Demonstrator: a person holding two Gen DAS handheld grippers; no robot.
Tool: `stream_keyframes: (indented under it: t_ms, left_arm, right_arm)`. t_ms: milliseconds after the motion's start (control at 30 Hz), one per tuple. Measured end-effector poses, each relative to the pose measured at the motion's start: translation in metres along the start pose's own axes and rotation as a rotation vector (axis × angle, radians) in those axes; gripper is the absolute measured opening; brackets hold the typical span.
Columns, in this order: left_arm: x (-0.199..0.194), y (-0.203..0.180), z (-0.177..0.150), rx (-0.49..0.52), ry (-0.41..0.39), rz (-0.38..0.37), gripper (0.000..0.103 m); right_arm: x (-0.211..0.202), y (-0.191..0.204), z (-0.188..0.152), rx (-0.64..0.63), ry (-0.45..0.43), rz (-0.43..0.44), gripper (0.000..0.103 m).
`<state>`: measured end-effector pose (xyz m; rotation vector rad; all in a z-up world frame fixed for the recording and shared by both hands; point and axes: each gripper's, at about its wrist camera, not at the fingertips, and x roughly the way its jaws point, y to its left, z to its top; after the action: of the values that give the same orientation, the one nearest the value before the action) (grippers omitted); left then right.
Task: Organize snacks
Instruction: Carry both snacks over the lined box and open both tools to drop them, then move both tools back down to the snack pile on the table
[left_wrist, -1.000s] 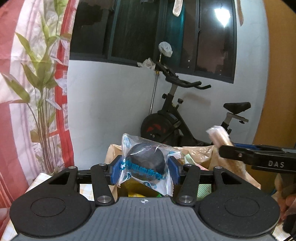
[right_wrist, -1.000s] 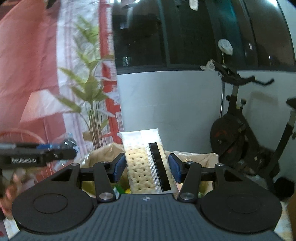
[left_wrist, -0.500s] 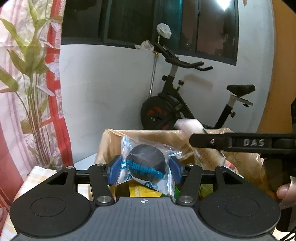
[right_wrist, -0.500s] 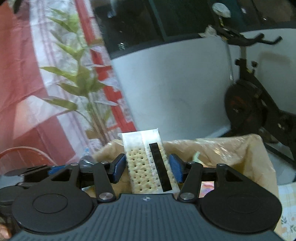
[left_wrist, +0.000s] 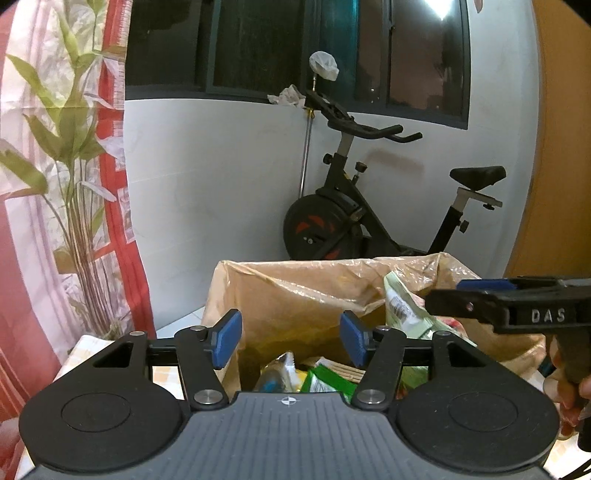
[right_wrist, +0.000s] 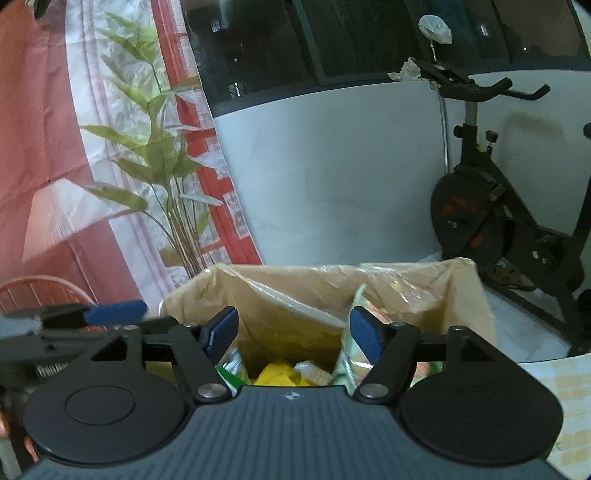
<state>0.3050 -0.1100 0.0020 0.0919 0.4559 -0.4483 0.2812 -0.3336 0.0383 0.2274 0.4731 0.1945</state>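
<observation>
Both tools hang over the brown cardboard box lined with clear plastic. Left gripper: released, nothing between its pads. Right gripper: jaws opening, empty. Assorted snack packets lie below and ahead, inside the box, presumably the collection point.

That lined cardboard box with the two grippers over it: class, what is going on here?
A person is sorting snacks into a plastic-lined cardboard box, a handheld gripper in each hand. The left gripper and the right gripper both hang over the box's open top with nothing between their jaws; the right one's jaws are opening. Snack packets, green and yellow among them, already lie inside. An exercise bike stands by the wall behind.
</observation>
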Motion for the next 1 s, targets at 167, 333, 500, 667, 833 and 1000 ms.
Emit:
stream_keyframes:
  t_ms: [167,333,500,667,833,1000]
  left_arm:
    - [-0.020,0.001,-0.009,0.013,0.006,0.014,0.061]
    - [-0.041,0.006,-0.021,0.011,0.009,0.018,0.061]
    - [-0.058,0.010,-0.032,0.018,0.020,0.037,0.061]
    - [-0.072,0.017,-0.048,0.003,0.030,0.050,0.061]
    - [-0.083,0.020,-0.063,-0.012,0.039,0.065,0.061]
    - [-0.094,0.020,-0.079,-0.029,0.034,0.079,0.061]
  right_arm:
    - [-0.020,0.011,-0.013,-0.081,0.012,-0.035,0.070]
    - [-0.037,0.023,-0.028,-0.134,0.014,-0.054,0.070]
    - [-0.052,0.033,-0.042,-0.150,0.006,-0.062,0.070]
    - [-0.065,0.045,-0.055,-0.153,-0.013,-0.067,0.070]
    - [-0.075,0.055,-0.071,-0.143,-0.024,-0.066,0.070]
    - [-0.081,0.063,-0.092,-0.126,-0.021,-0.067,0.070]
